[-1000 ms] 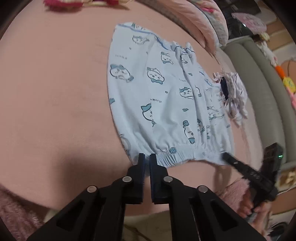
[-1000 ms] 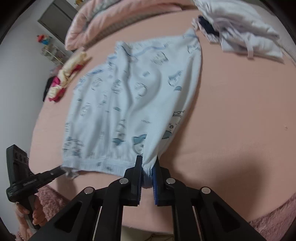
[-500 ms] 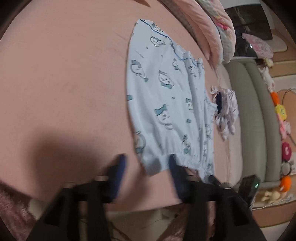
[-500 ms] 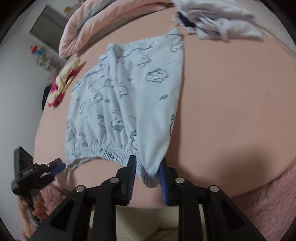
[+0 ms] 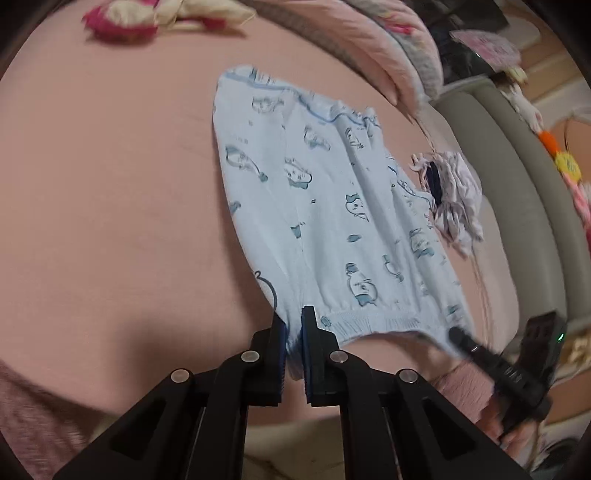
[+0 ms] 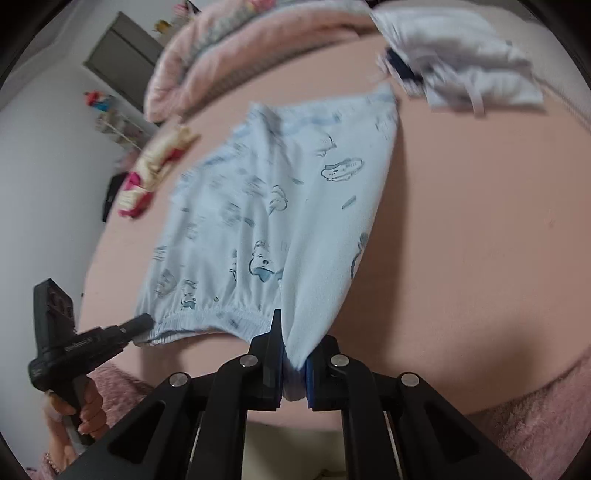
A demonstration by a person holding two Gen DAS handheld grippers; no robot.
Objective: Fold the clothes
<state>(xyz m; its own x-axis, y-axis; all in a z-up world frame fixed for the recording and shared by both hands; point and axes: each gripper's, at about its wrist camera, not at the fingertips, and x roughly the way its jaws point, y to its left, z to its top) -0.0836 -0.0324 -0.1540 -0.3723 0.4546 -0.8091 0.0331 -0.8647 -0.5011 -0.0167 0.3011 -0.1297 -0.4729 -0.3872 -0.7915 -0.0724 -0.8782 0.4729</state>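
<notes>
Closest to me, my left gripper [image 5: 293,325] is clamped narrow on the elastic waistband at one corner of the light blue printed shorts [image 5: 325,206]. My right gripper [image 6: 293,338] is pinched tight on the opposite waistband corner, with cloth bunched between its blue pads. The waistband hangs just off the near edge of the pink bedsheet [image 5: 110,203], and the rest of the shorts lies flat, stretching away from me. Beyond them, a crumpled white garment [image 6: 461,81] sits near the far hem. A red and cream cloth [image 5: 155,16] and pink bedding [image 6: 229,66] lie farthest back.
</notes>
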